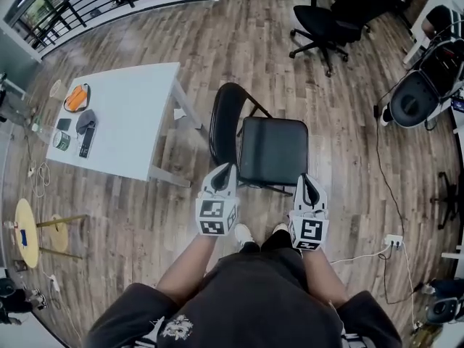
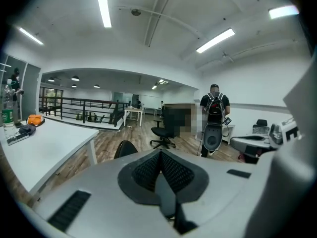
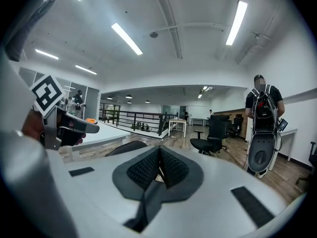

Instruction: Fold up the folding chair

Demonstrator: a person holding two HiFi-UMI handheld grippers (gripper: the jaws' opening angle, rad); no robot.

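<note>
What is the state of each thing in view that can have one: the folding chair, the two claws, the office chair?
folding chair: unfolded, seat down, standing on the floor.
left claw: shut, holding nothing.
right claw: shut, holding nothing.
office chair: upright, nobody sitting on it.

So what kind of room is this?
Probably an open-plan office or workshop: there is a black wheeled office chair, a white rectangular table and long ceiling strip lights.
</note>
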